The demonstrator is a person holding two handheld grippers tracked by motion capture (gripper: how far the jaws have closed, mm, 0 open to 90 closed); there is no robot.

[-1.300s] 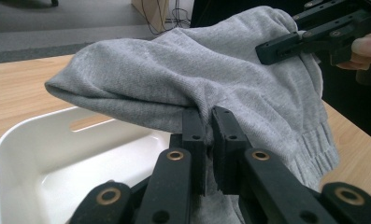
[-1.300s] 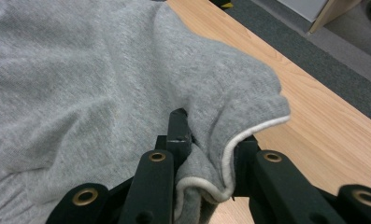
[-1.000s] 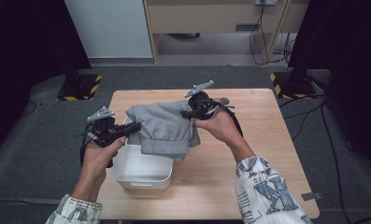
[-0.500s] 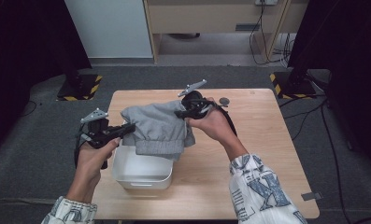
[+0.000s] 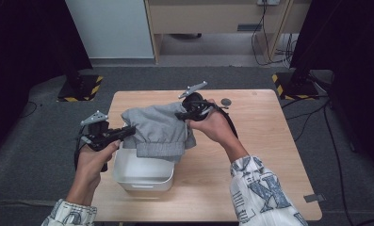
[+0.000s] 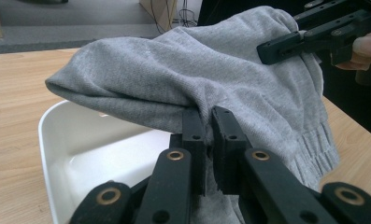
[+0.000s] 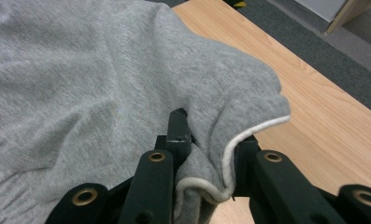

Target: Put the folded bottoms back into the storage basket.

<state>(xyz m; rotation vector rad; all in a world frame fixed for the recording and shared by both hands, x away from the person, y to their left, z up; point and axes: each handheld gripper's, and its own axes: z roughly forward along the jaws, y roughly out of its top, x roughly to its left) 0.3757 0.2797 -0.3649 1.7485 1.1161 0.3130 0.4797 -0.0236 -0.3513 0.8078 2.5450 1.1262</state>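
A folded grey sweat garment (image 5: 158, 129) hangs in the air between both grippers, over the far part of a white plastic bin (image 5: 142, 176). My left gripper (image 5: 130, 130) is shut on its left edge; in the left gripper view the jaws pinch a fold of the grey garment (image 6: 206, 84) above the white bin (image 6: 52, 140). My right gripper (image 5: 181, 115) is shut on the right edge; the right gripper view shows a thick fold of grey garment (image 7: 127, 79) with a white-trimmed hem between the jaws. The right gripper (image 6: 276, 46) also appears at the top right of the left gripper view.
The wooden table (image 5: 269, 141) carries the bin near its front left. A small dark round object (image 5: 226, 101) lies on the table behind the right hand. Grey carpet and stands with yellow-black feet (image 5: 78, 89) surround the table.
Both hands have carried the garment leftward and a little toward the person, so it now hangs over the bin's far side. Both grips stayed closed.
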